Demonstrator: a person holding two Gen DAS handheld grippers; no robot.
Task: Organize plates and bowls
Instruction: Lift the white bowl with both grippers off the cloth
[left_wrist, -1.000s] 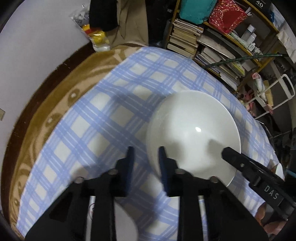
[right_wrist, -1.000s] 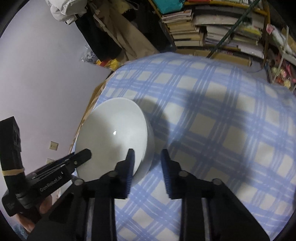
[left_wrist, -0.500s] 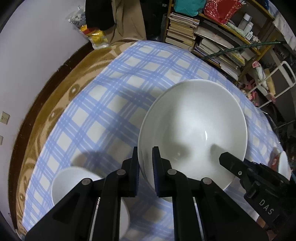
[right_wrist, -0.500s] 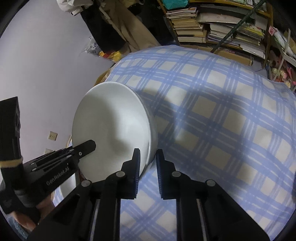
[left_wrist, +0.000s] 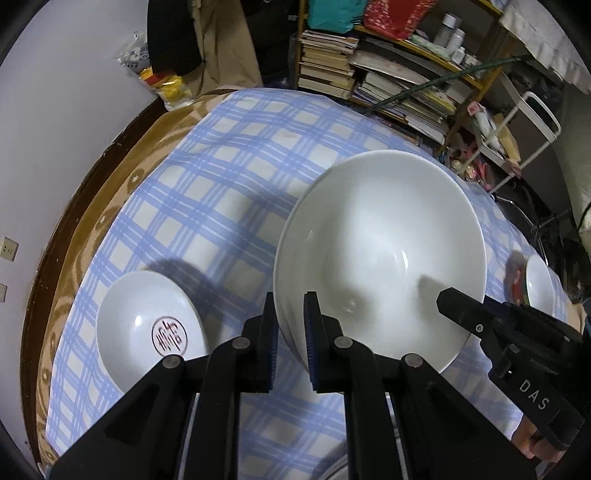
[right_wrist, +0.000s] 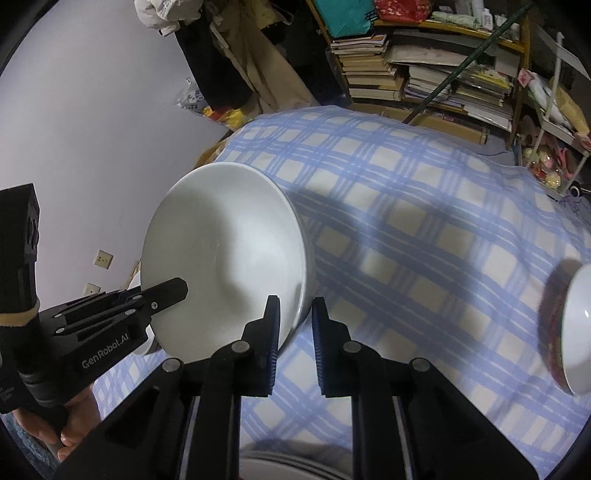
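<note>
Both our claws, left gripper (left_wrist: 290, 328) and right gripper (right_wrist: 295, 332), have just clamped the big white bowl's (left_wrist: 380, 254) rim and lifted it off the checked cloth (left_wrist: 207, 206), ready for stacking.

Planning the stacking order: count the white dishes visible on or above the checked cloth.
3: the large white bowl gripped at opposite rims by the left gripper and right gripper; a stamped plate beside it; a red-sided bowl at the far edge. Another rim at the bottom edge may be more.
</note>
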